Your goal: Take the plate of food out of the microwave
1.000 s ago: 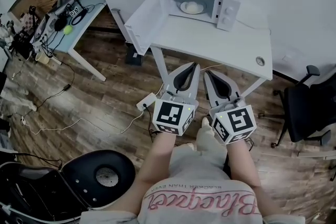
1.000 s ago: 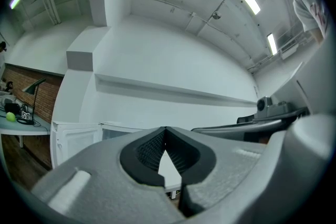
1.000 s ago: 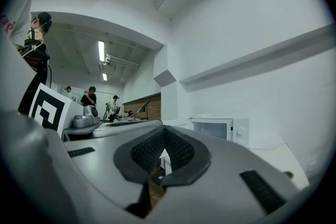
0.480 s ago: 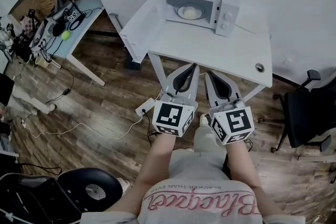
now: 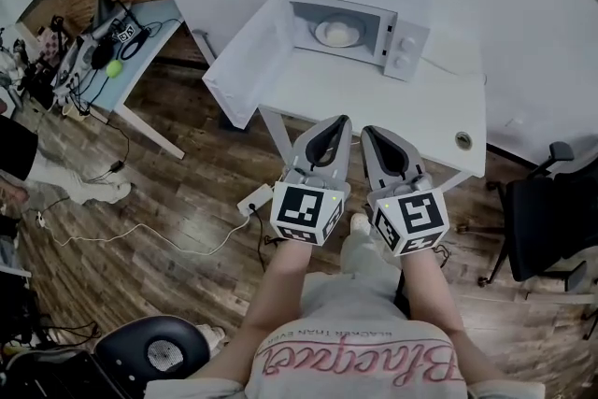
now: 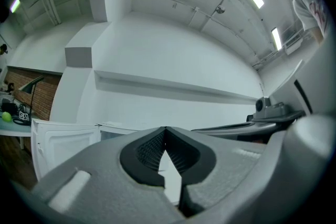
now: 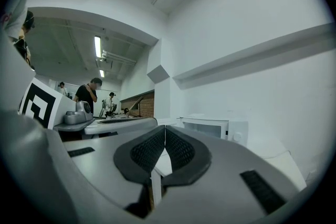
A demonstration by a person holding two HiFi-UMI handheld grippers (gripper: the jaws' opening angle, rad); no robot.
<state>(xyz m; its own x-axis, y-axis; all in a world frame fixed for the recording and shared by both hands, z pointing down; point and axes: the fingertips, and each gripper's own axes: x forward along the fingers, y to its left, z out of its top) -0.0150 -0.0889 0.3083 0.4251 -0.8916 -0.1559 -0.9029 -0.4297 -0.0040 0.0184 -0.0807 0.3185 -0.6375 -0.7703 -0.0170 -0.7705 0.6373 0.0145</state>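
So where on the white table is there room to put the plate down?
The bare white tabletop in front of the white microwave, between its open door and the round hole near the right corner. Crowded only at the back, where the microwave sits.

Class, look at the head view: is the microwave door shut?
No, the microwave has its door swung wide open to the left, and the plate of food shows inside.

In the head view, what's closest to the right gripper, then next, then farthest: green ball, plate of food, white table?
1. White table, just ahead of the right gripper.
2. Plate of food, inside the open microwave, farther back.
3. Green ball, far left on another desk.
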